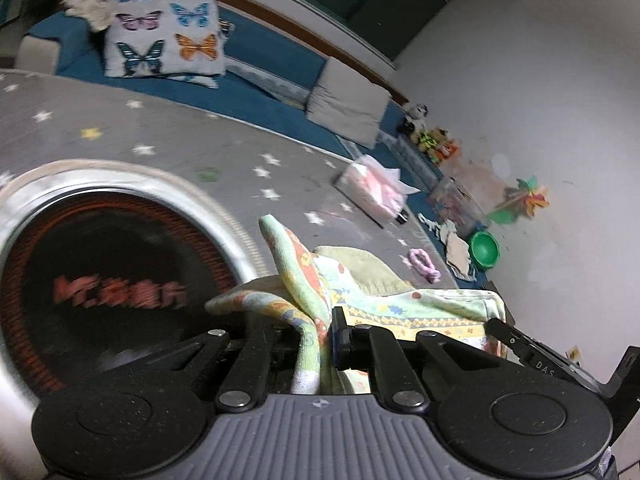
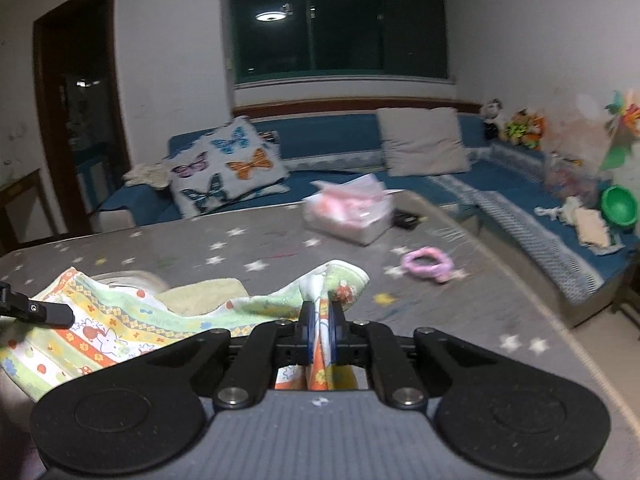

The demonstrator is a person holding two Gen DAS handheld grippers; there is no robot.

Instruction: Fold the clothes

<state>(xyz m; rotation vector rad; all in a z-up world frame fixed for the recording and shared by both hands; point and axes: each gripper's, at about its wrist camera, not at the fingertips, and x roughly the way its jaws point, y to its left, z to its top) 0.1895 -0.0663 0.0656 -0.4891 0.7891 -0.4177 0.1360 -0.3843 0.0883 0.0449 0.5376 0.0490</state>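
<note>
Two hand-held grippers pinch opposite parts of a printed cloth [image 2: 120,328] above a grey star-patterned table [image 2: 240,248] in a living room at night; the right gripper [image 2: 320,320] has its jaws pressed together on a bunched fold of the pale green, orange and yellow fabric, which rises in a small peak just past its blue pads [image 2: 307,326]; the left gripper [image 1: 320,336] likewise clamps a twisted edge of the same cloth [image 1: 400,304], a strip of it trailing back between the fingers toward the camera; in the right wrist view the left gripper's black fingers [image 2: 44,312] enter from the left edge over the cloth's patterned border, and the cloth sags between the two grips, its middle resting on or just above the tabletop, though motion blur makes that hard to settle; a plainer yellowish piece of fabric [image 2: 204,292] shows behind the sagging part; a round metal-rimmed heater [image 1: 100,264] with an orange grille sits in the table beside the left gripper; farther along the table lie a pink ring toy [image 2: 426,264] and a tissue pack [image 2: 348,212]; behind stands a blue sofa [image 2: 328,140] carrying a butterfly cushion [image 2: 228,168] and a plain grey cushion [image 2: 424,140]; a green bowl [image 2: 619,204] rests at its far right end, below a dark window [image 2: 340,28].
</note>
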